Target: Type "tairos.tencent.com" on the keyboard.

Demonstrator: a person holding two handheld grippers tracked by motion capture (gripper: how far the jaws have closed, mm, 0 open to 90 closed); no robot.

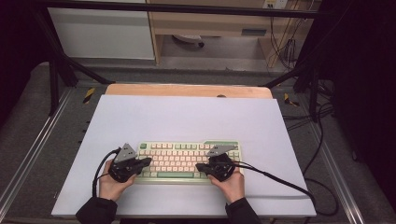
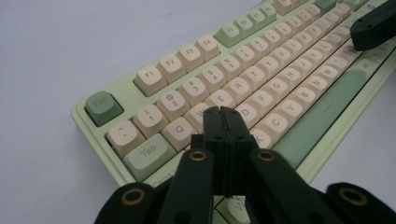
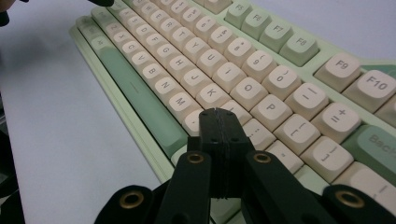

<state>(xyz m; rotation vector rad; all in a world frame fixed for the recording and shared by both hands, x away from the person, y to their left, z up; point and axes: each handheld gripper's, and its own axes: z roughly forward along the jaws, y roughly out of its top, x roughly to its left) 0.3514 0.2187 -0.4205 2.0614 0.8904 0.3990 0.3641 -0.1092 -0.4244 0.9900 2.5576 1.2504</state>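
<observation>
A pale green keyboard (image 1: 182, 161) with cream and green keys lies on the white table mat (image 1: 187, 121), near its front edge. My left gripper (image 1: 148, 162) hovers over the keyboard's left end, jaws pressed together with nothing between them. In the left gripper view the shut tip of that gripper (image 2: 223, 111) sits just above the keys near W and S on the keyboard (image 2: 243, 88). My right gripper (image 1: 198, 166) is over the right end, also shut and empty. In the right gripper view its tip (image 3: 218, 112) hangs above the keys right of M on the keyboard (image 3: 224, 74).
The mat lies on a wooden table (image 1: 187, 90) inside a black frame (image 1: 60, 65). Black cables (image 1: 280, 182) trail off the right side of the mat. Shelving and a white cabinet (image 1: 102, 32) stand behind the table. The other gripper's tip (image 2: 373, 30) shows at the top right of the left gripper view.
</observation>
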